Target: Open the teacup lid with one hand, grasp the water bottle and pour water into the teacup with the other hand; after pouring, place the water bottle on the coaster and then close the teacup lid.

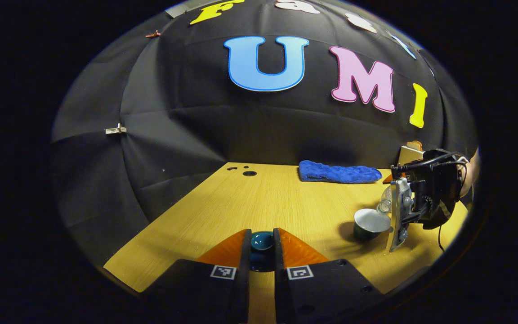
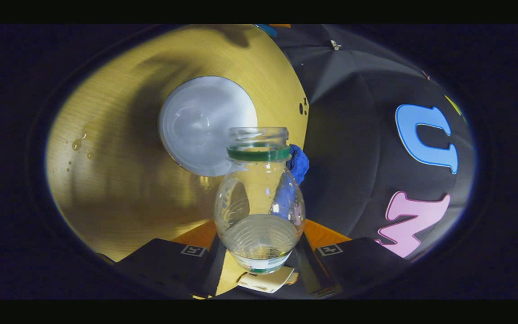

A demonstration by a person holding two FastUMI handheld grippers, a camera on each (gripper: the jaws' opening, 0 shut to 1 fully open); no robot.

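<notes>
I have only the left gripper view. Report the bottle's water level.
Observer: In the right gripper view the bottle is mostly air; a little water seems to sit at its base end.
Operator: Check the table for spills.
Observer: A few drops lie on the table, apart from the cup.
Operator: Confirm the grip.
Observer: The right gripper has both fingers pressed on the bottle near its base.
</notes>
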